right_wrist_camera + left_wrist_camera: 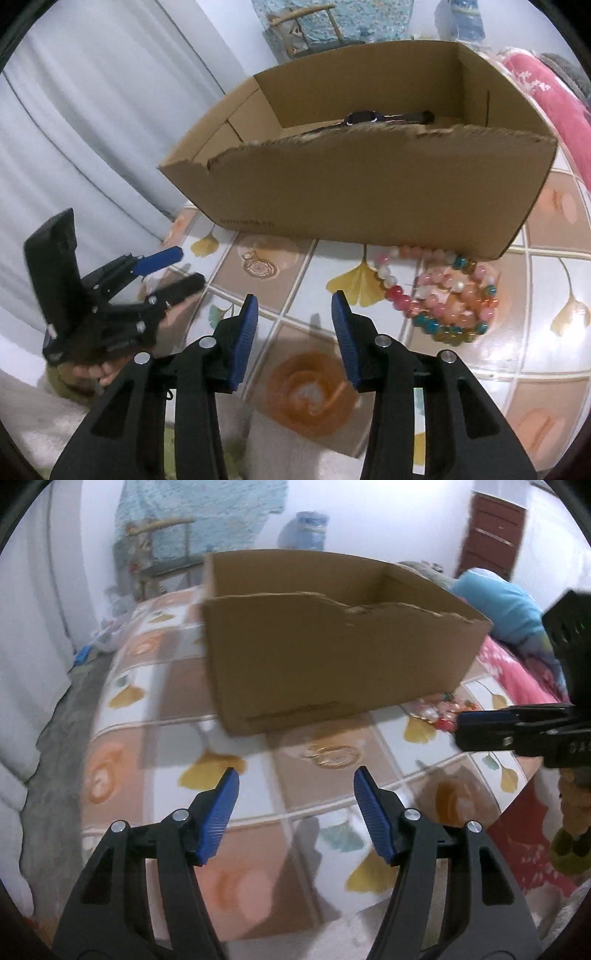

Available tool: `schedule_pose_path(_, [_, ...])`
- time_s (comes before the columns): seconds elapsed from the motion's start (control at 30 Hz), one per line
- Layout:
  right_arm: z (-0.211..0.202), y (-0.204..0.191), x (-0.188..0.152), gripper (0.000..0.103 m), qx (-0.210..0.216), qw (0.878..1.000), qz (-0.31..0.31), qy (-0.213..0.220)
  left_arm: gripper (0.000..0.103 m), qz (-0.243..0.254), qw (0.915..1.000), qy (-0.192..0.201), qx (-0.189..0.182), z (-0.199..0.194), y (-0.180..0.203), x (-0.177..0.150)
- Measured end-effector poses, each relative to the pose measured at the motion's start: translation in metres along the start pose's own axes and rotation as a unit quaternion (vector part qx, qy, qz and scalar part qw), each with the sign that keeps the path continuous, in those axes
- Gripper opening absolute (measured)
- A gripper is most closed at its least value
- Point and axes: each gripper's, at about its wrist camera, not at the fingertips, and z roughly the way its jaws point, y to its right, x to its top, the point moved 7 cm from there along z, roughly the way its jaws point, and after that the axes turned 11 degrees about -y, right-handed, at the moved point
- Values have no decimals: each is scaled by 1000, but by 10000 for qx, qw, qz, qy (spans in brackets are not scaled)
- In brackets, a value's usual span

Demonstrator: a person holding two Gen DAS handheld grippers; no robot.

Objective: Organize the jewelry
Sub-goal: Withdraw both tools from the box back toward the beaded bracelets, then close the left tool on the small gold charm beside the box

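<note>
Right wrist view: a bed (546, 236) under a tiled, leaf-printed sheet carries an open cardboard box (369, 192) with a dark watch (369, 118) inside; bead bracelets (443, 295) lie heaped just beside its front wall. Both the right gripper (293, 314) and left gripper (295, 788) are spread, holding nothing. Pale curtains (74, 129) hang behind (a blue pillow (498, 605) shows too).

Bed cover (258, 786): tiled leaf pattern, brown and white squares.
Curtain (74, 122): pale, at left.
Pillow (506, 605): blue.
Door (491, 535): dark red.
</note>
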Motion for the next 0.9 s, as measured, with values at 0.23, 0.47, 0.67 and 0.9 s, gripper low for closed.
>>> schedule_pose_path(0.23, [17, -1, -7, 37, -221, 9997, 34, -114, 58, 350, 9993, 136, 67, 14, 20, 11])
schedule_pose_path(0.47, [24, 11, -6, 37, -231, 9996, 154, -77, 57, 478, 9987, 77, 181, 26, 20, 14])
schedule_pose_path(0.67, [27, 13, -5, 37, -104, 9997, 190, -59, 47, 355, 9992, -25, 184, 37, 18, 17])
schedule_pose_path(0.9, [29, 17, -6, 37, 4, 9997, 222, -52, 31, 484, 9985, -191, 179, 48, 20, 19])
